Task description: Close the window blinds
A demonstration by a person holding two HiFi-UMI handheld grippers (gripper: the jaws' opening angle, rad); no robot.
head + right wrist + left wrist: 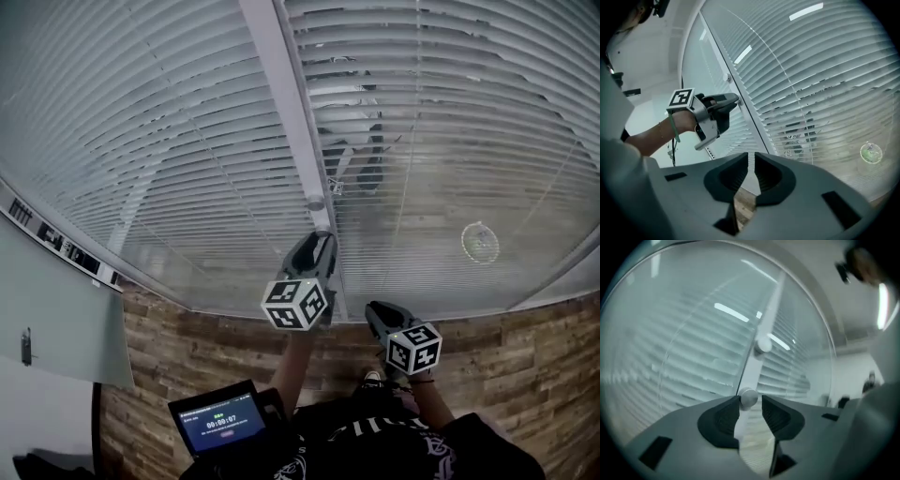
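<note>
White slatted blinds [169, 141] hang behind glass on both sides of a pale upright mullion [286, 103]. On the right pane [450, 112] the lower slats are parted and the outside shows through. My left gripper [320, 242] [750, 401] is raised against the mullion. Its jaws stand apart, with a small round metal knob [749, 398] between the fingertips and a slit still showing on the right side. A second knob [762, 345] sits higher up. My right gripper [374, 312] [751, 161] hangs lower, away from the glass, with its jaws nearly together on nothing.
A thin cord or wand [787, 84] runs down the right pane. A round mark [479, 242] sits on the glass low at the right. Wood-look panelling [525, 366] lies below the sill, a lit tablet [223, 424] at my waist, and a pale panel [56, 319] on the left.
</note>
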